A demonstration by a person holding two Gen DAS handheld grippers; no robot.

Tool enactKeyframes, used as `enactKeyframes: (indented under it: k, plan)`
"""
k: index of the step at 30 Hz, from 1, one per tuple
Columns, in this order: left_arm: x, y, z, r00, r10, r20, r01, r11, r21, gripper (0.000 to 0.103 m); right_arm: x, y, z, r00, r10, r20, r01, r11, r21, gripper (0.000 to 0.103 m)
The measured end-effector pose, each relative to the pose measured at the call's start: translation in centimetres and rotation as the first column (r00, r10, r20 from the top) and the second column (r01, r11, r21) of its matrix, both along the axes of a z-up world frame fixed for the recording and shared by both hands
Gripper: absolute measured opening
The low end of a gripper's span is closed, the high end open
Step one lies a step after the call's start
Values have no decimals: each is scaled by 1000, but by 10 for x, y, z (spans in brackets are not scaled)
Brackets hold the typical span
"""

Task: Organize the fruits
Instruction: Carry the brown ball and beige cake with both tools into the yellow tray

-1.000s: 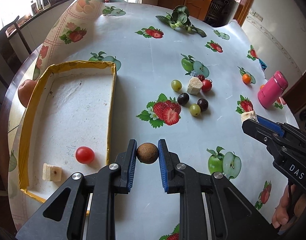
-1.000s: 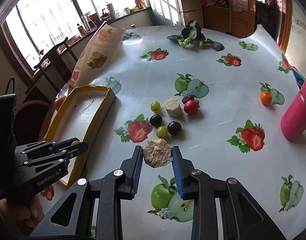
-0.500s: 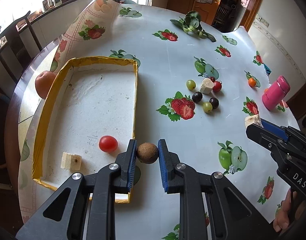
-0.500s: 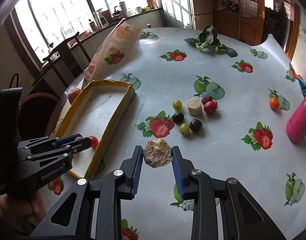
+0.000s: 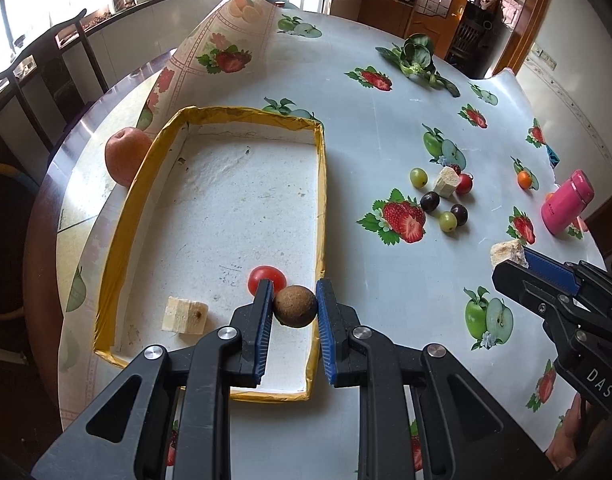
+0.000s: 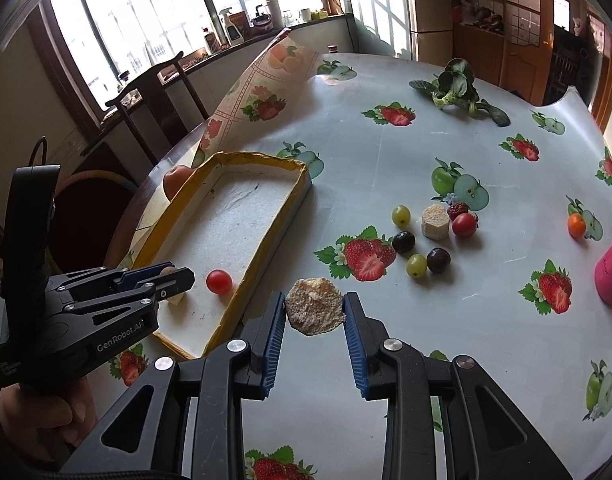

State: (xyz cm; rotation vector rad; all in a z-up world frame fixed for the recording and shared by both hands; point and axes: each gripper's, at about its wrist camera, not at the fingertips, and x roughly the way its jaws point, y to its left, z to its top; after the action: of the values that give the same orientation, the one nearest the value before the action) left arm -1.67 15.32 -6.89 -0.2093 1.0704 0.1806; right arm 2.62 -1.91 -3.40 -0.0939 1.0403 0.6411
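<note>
My left gripper (image 5: pixel 294 300) is shut on a small brown round fruit (image 5: pixel 296 306) and holds it over the near right corner of the yellow-rimmed white tray (image 5: pixel 319 184). In the tray lie a red cherry tomato (image 5: pixel 270 275) and a pale fruit chunk (image 5: pixel 184 315). My right gripper (image 6: pixel 314 306) is shut on a pale rough fruit chunk (image 6: pixel 314 311) above the table, right of the tray (image 6: pixel 266 236). Loose grapes, a tomato and a chunk (image 5: pixel 445 196) lie on the cloth to the right.
A large peach-coloured apple (image 5: pixel 126 156) sits outside the tray's far left side. A pink bottle (image 5: pixel 565 208), a small orange fruit (image 5: pixel 524 179) and leafy greens (image 5: pixel 417 58) are further right and back. The tablecloth is folded up at the back left. Chairs stand beyond the table's left edge.
Both grippers have moved left toward the tray with their fruit still held. The left one went from beside the tray's right wall to over its near right corner.
</note>
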Motion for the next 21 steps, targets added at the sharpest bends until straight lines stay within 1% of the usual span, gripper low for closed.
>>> enactKeyframes:
  k: [12,21]
  plan:
    - [-6,33,-2,998,66,1,-66,998,-3,19,0,30,-5,999,47,-23,-47,999,14,30]
    - [-5,67,-8,992,128,-11,-128,992,4,19,3,69,-10,994,108,-21,-108,994,23,30]
